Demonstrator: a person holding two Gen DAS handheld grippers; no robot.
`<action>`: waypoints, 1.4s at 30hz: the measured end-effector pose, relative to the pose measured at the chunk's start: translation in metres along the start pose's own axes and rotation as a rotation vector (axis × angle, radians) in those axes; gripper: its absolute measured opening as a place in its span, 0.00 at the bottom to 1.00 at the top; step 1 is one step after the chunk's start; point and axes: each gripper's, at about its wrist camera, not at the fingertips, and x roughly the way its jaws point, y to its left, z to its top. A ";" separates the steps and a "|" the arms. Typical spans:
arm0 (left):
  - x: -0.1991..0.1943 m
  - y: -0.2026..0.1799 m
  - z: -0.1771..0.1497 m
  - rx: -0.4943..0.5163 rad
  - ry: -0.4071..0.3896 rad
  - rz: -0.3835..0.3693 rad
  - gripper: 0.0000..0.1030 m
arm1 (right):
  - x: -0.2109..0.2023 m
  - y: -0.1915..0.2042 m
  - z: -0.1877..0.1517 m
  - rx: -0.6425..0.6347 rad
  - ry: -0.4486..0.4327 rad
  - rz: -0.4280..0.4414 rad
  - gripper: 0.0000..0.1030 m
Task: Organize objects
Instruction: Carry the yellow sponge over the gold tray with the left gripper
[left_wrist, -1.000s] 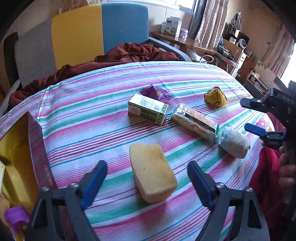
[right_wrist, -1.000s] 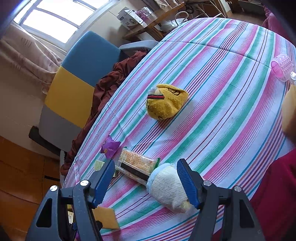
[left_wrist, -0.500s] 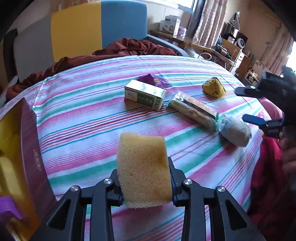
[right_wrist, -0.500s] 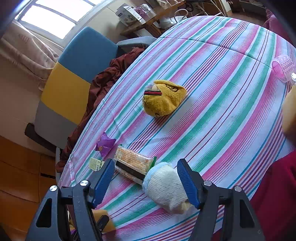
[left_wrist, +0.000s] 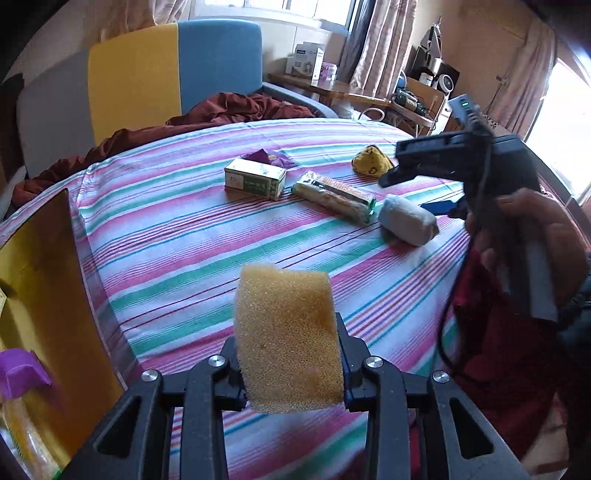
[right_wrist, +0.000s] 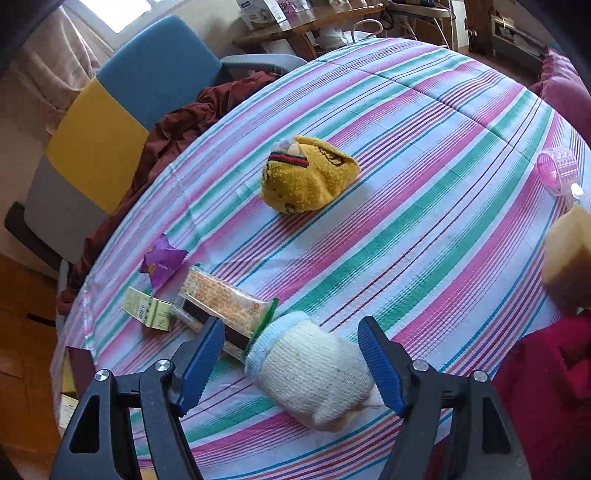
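Sponge, yellow, sat clamped in my left claw, lifted beside the gold box; stowing it there seemed next. My right claw, widening, straddled the white sock unpressed.

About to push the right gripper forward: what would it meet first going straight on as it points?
Most likely the rolled white sock, lying between the open right gripper fingers; neither pad touches it yet. Depth is uncertain.

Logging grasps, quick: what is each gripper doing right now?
Left gripper: shut on the sponge.
Right gripper: open, jaws just widening, astride the rolled sock, not gripping it.
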 end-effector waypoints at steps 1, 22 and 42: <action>-0.005 0.001 -0.001 -0.005 -0.007 -0.004 0.34 | 0.002 0.002 -0.001 -0.017 0.008 -0.023 0.74; -0.057 0.035 -0.024 -0.117 -0.081 0.016 0.34 | 0.020 0.013 -0.013 -0.179 0.067 -0.273 0.62; -0.105 0.089 -0.035 -0.258 -0.184 0.051 0.34 | 0.023 0.002 -0.021 -0.225 0.097 -0.333 0.56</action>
